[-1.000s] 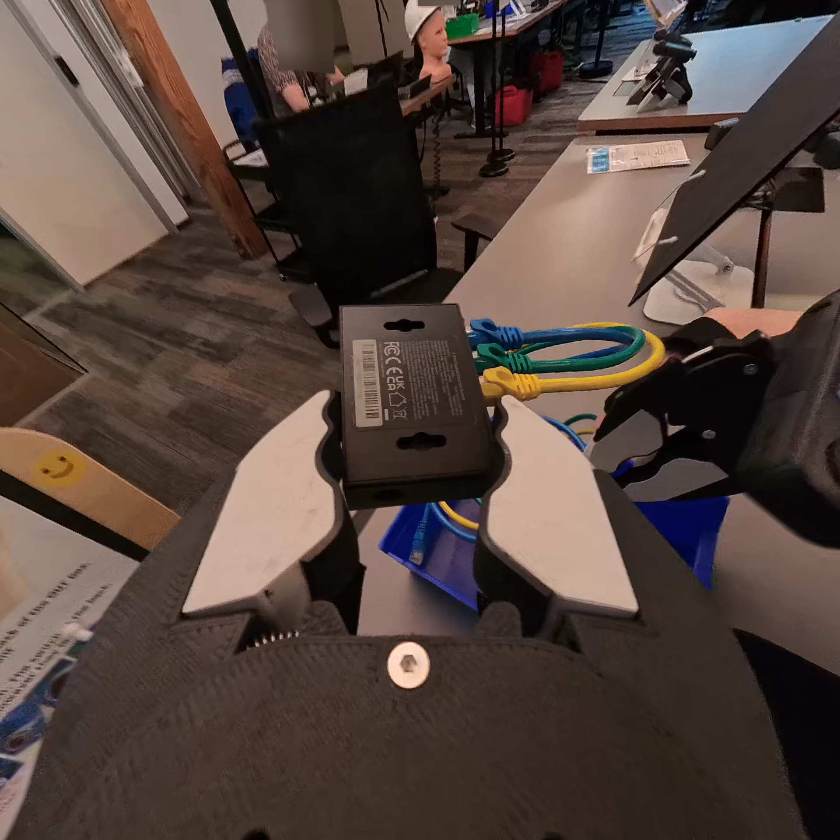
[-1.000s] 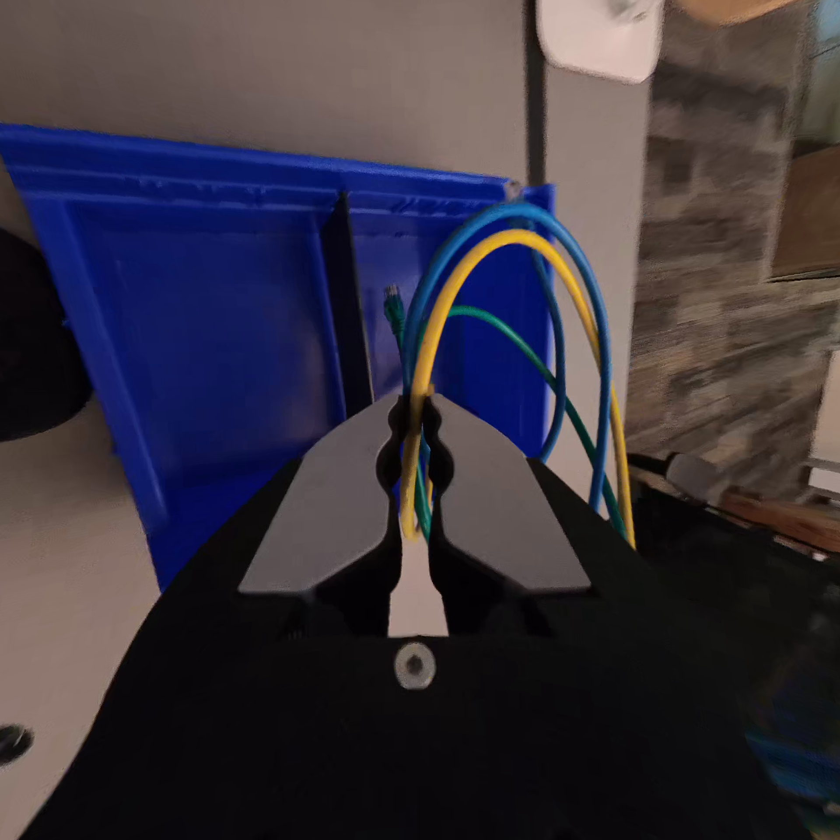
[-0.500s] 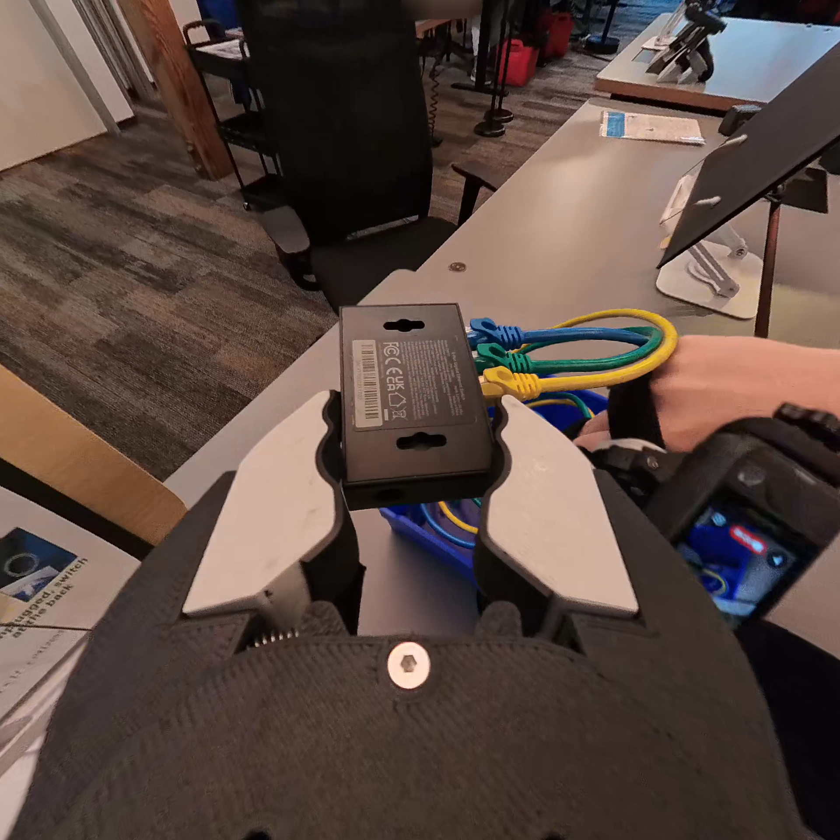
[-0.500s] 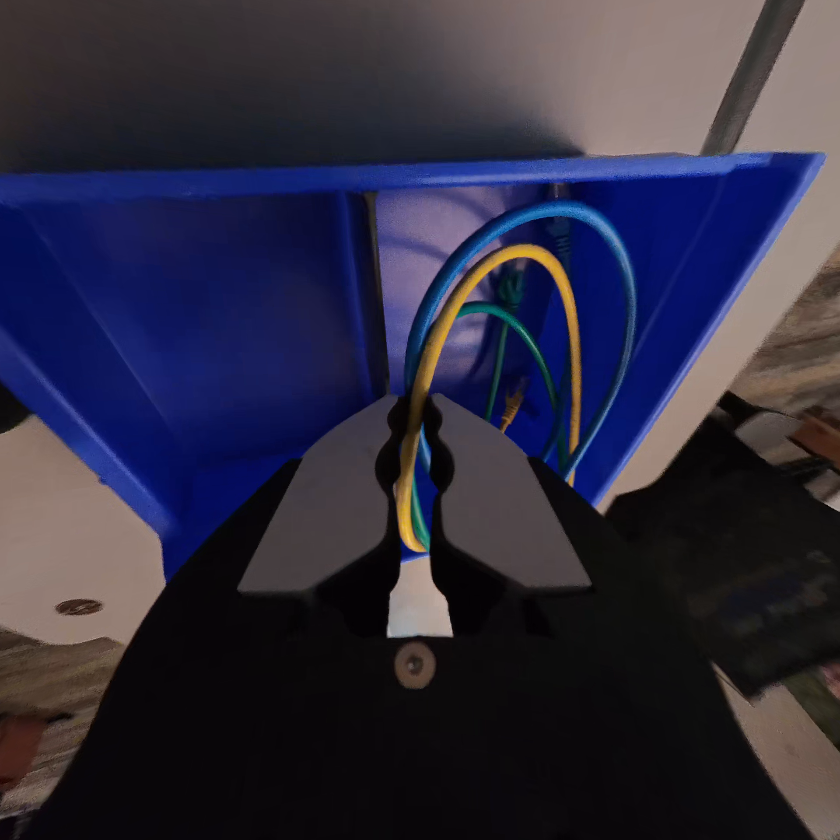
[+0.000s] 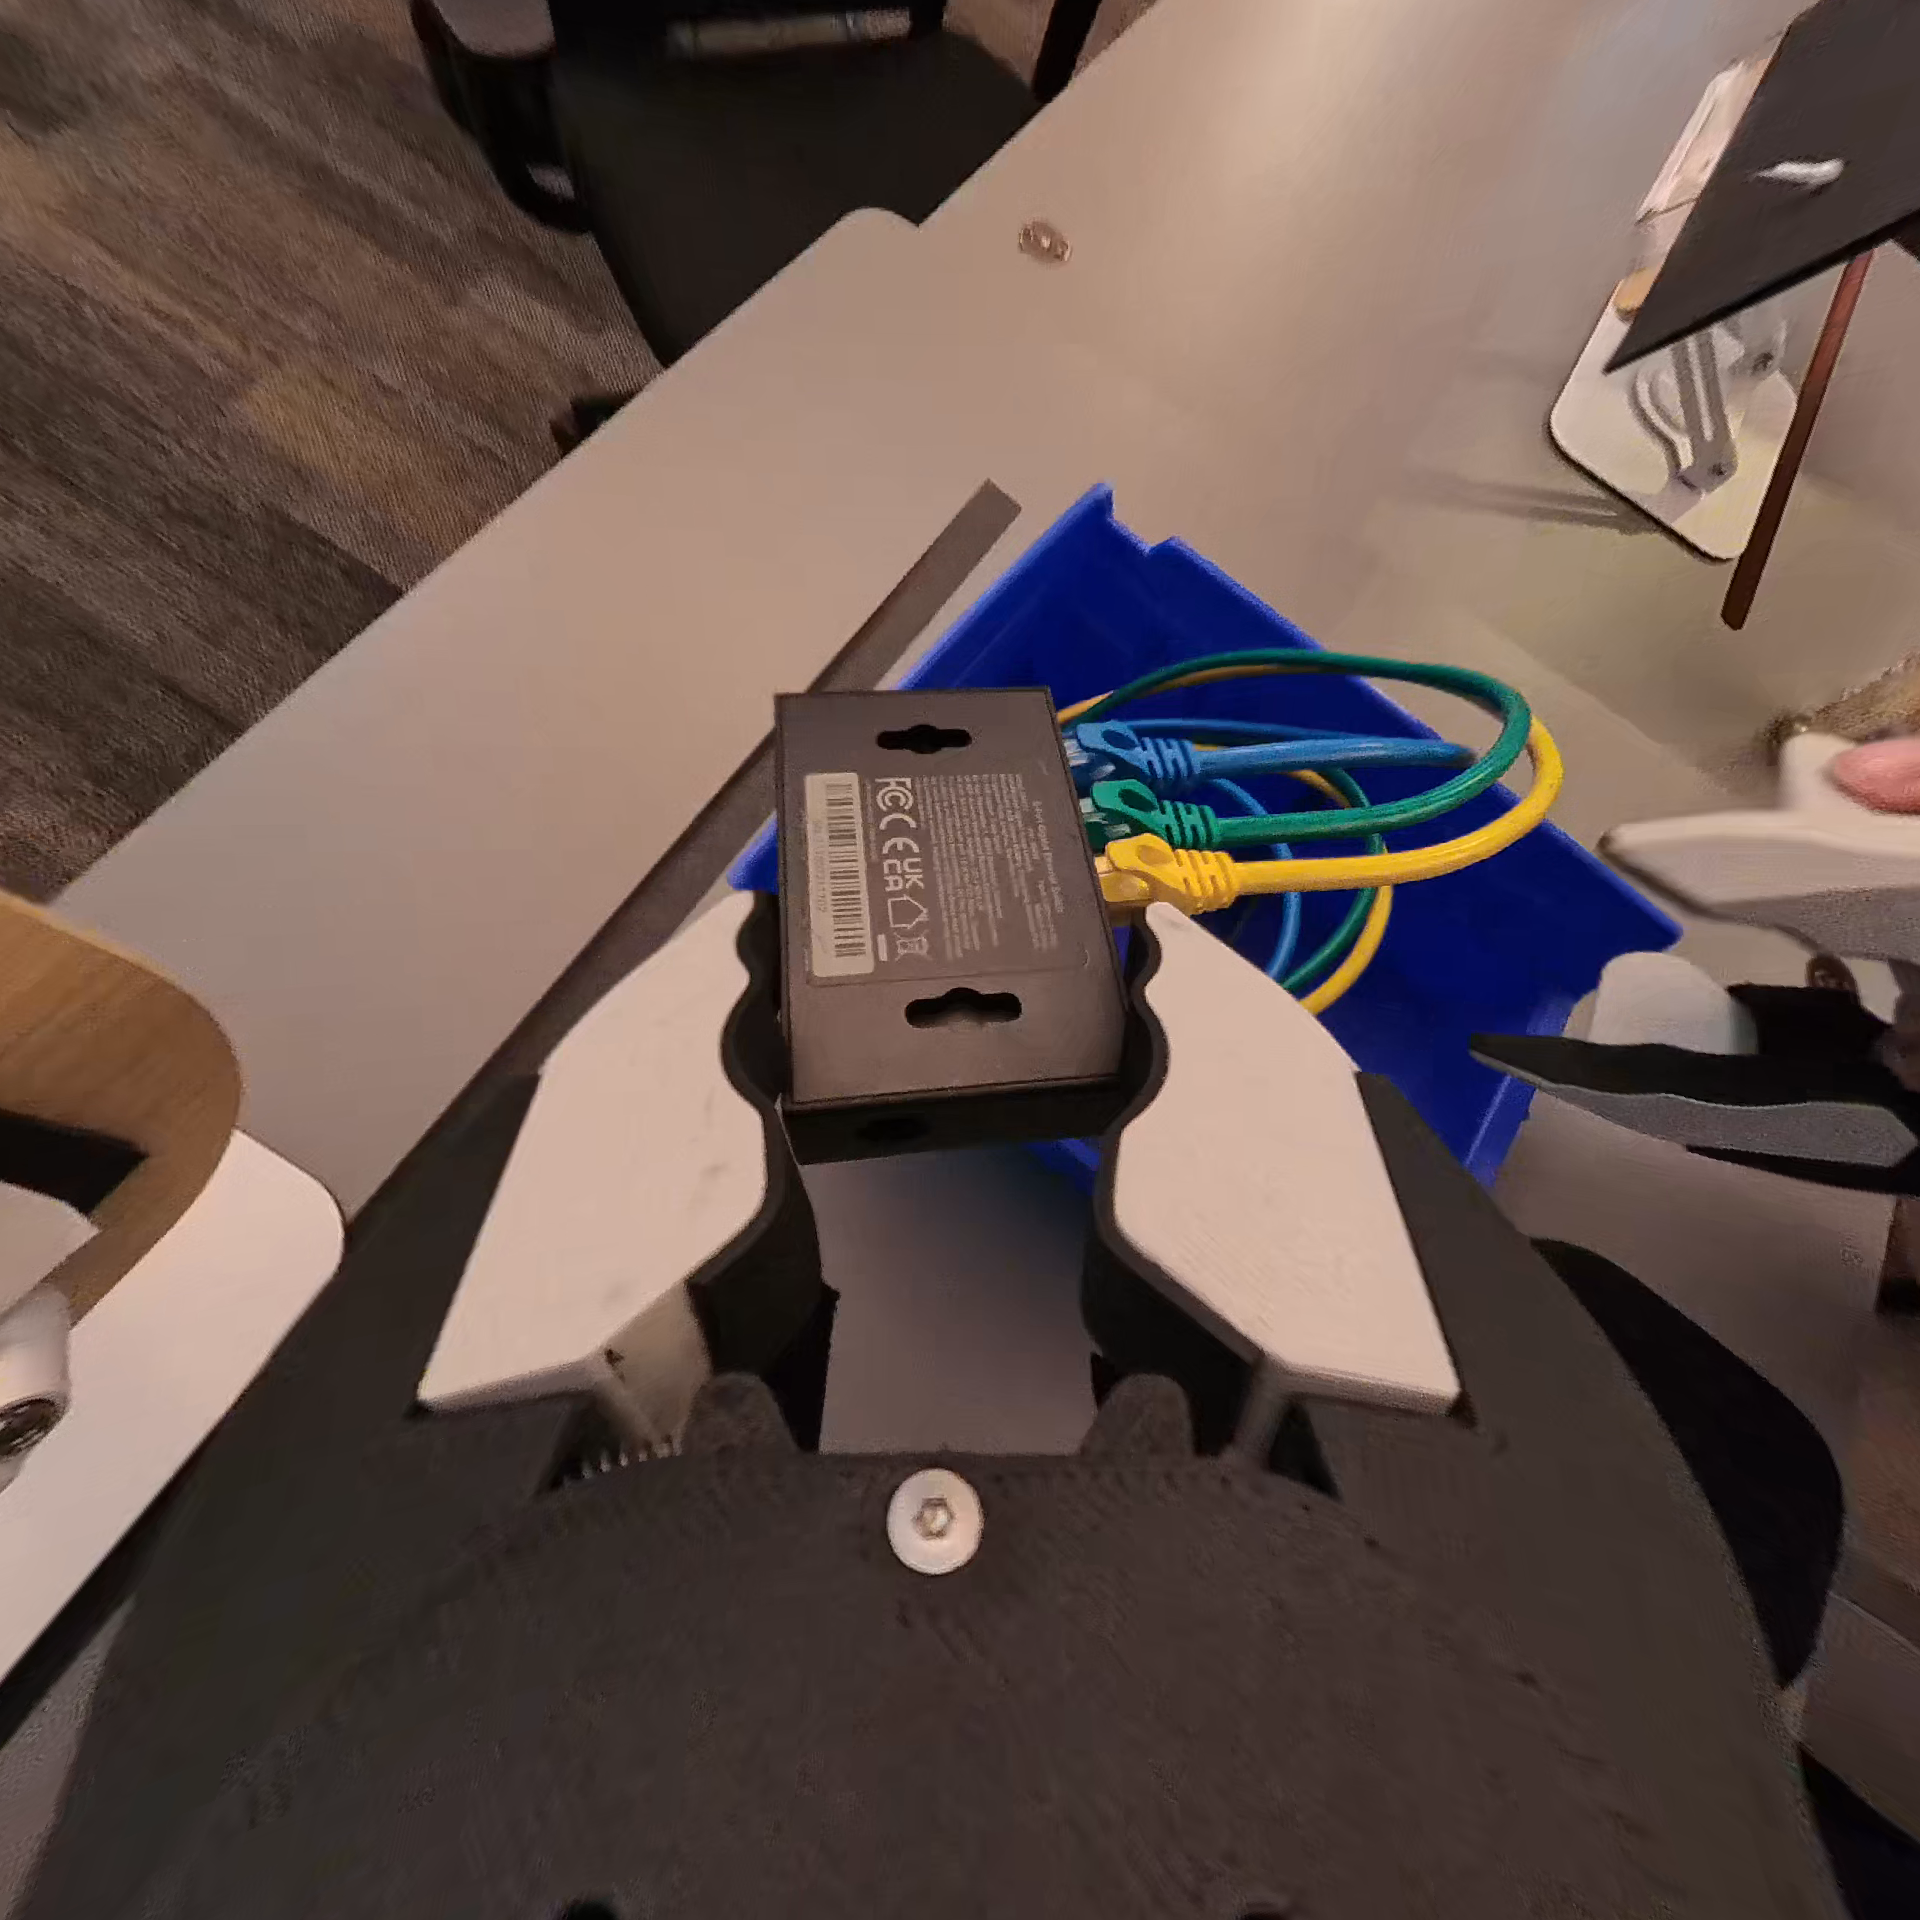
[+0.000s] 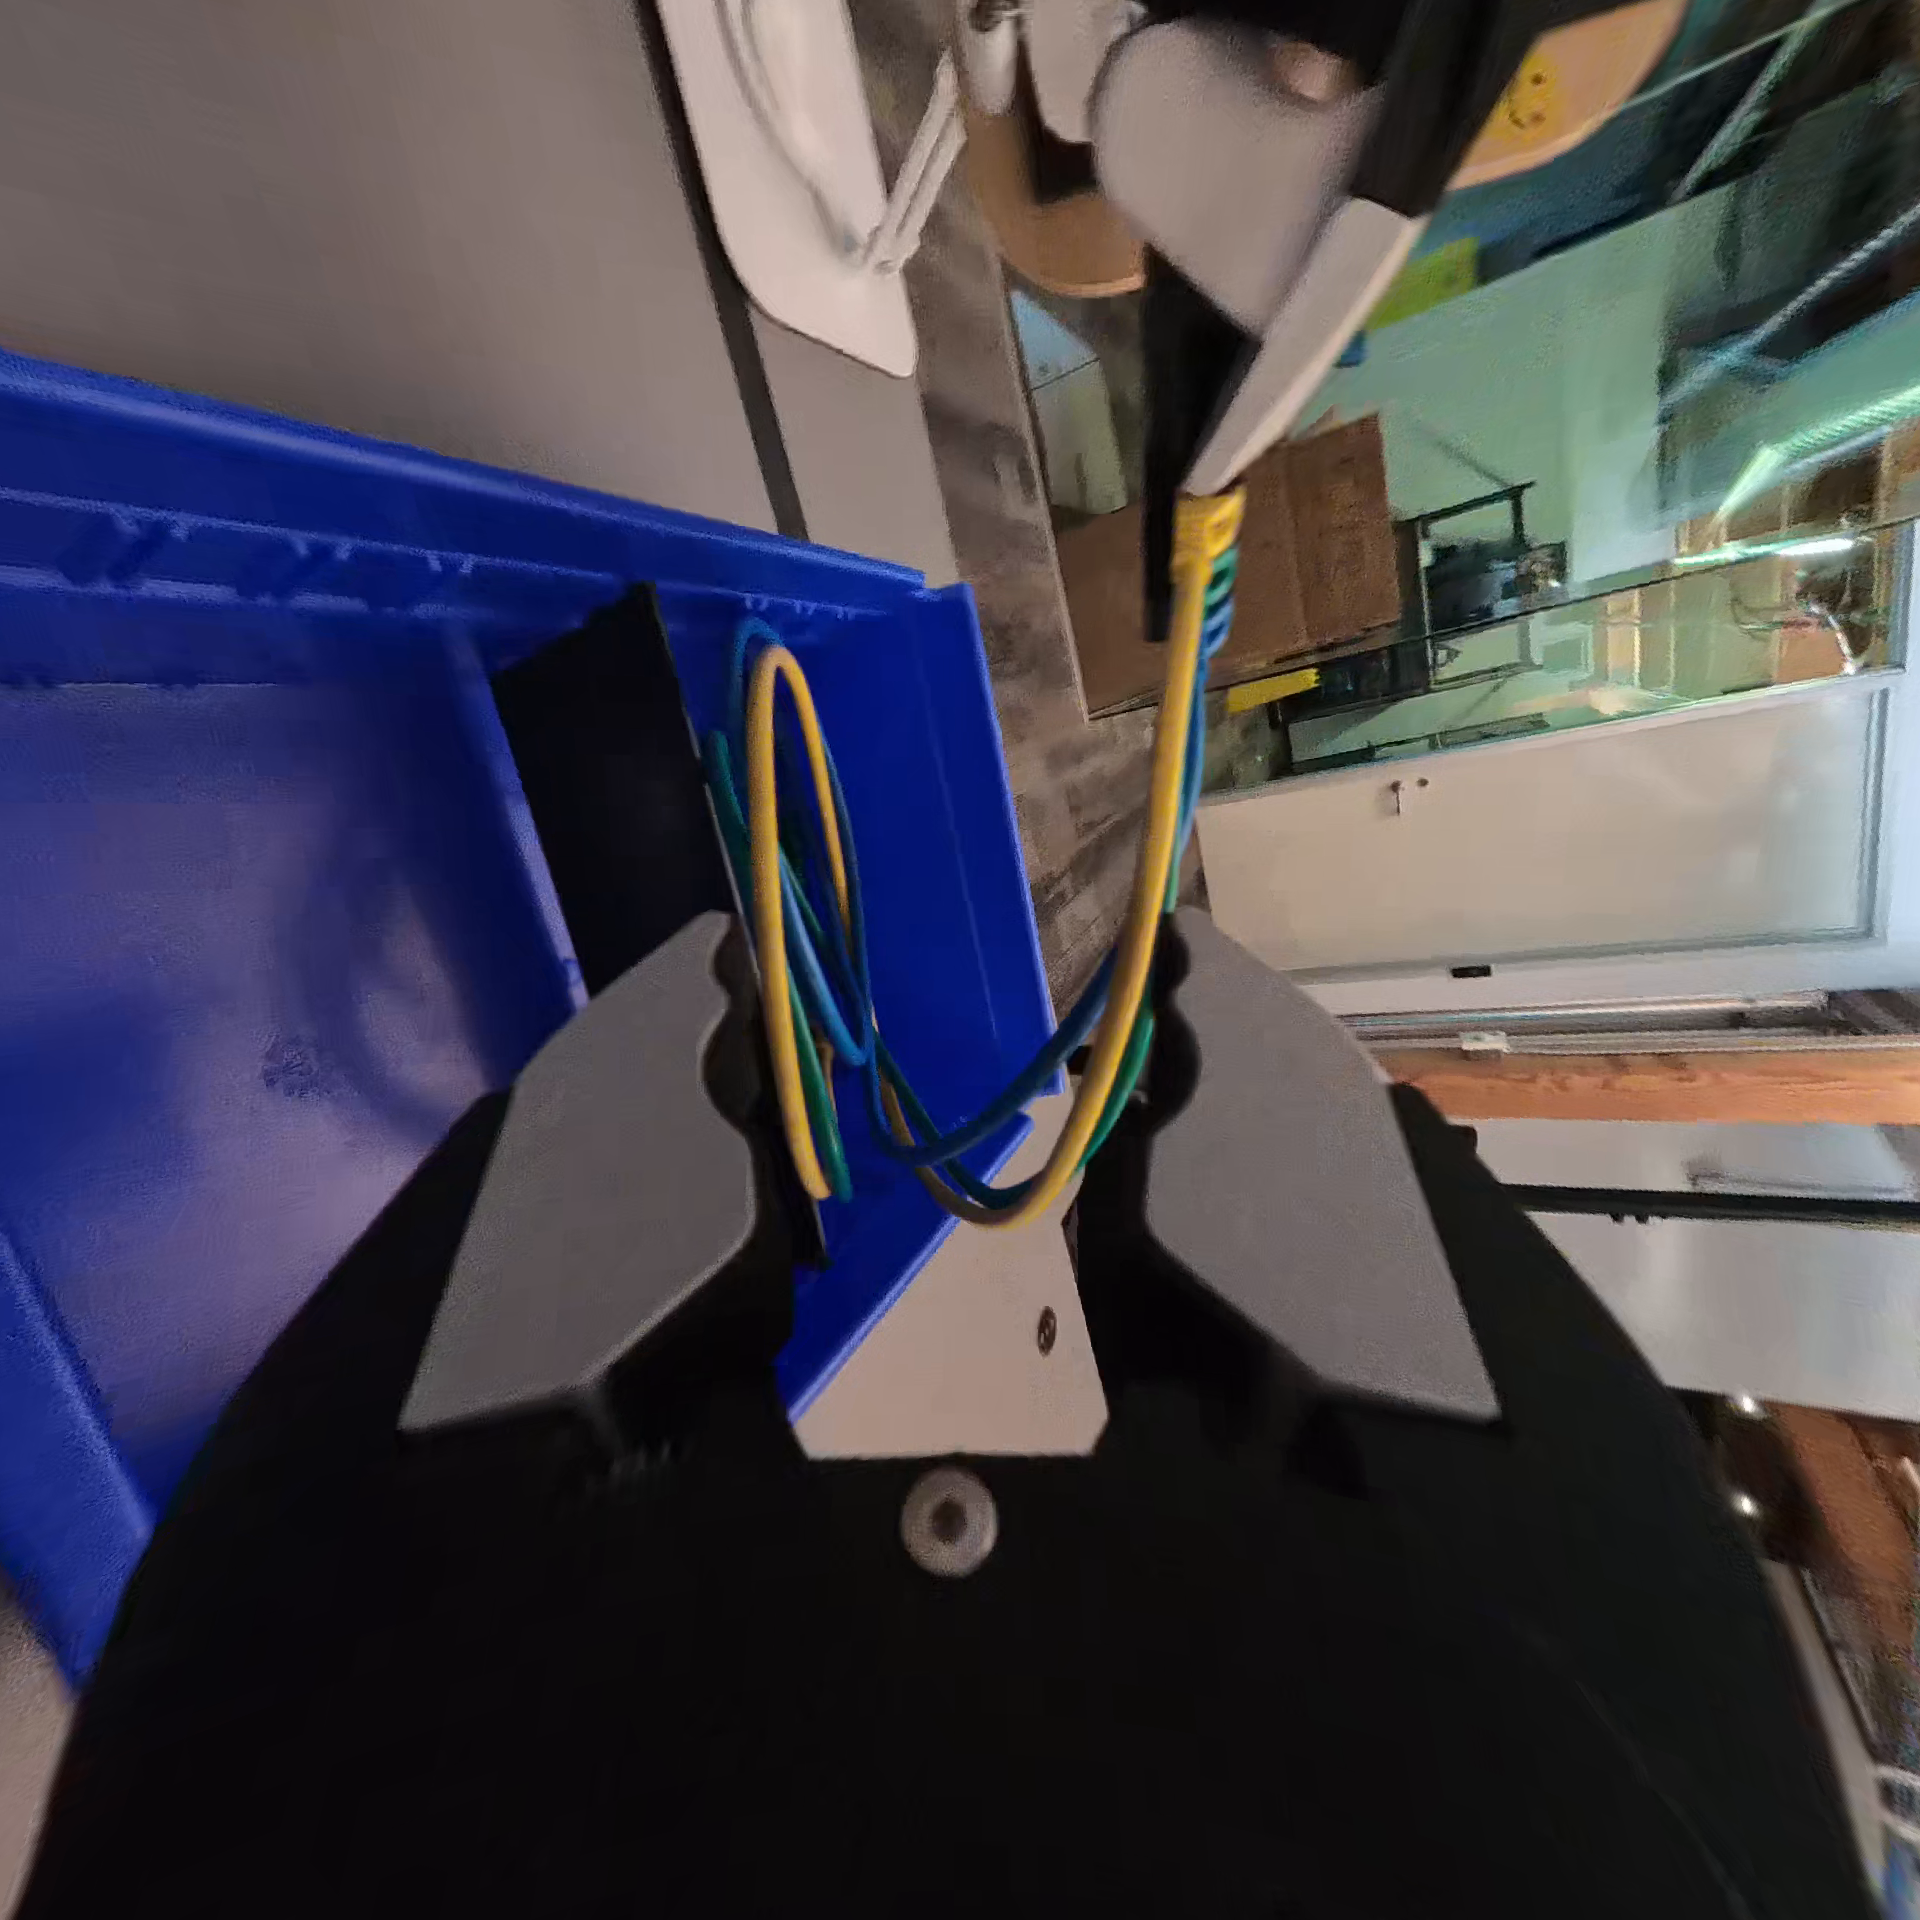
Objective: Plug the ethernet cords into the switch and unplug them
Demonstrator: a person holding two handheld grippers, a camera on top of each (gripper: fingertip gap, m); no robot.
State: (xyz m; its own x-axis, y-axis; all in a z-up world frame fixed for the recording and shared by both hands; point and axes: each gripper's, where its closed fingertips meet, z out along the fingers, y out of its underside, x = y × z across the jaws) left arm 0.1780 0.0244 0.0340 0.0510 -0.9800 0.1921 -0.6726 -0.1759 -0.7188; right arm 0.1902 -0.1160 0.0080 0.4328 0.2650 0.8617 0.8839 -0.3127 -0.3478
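Grey bench (image 5: 540,748) carries a blue bin (image 5: 1507,987). Left claw (image 5: 951,1049) grips the black switch (image 5: 940,904) above it, three cords (image 5: 1351,821) plugged in. Right claw (image 6: 951,1029), clamped on the cords a moment ago, now gapes wide: cords released, unplugging likely next.

Your indoor light's warm and kinda dim, soft shadows on the grey worktop (image 5: 1195,343). Wide-angle lens bends the edges. Right wrist view's smeared with motion blur, especially the blue plastic bin (image 6: 260,831); background's mushy too.
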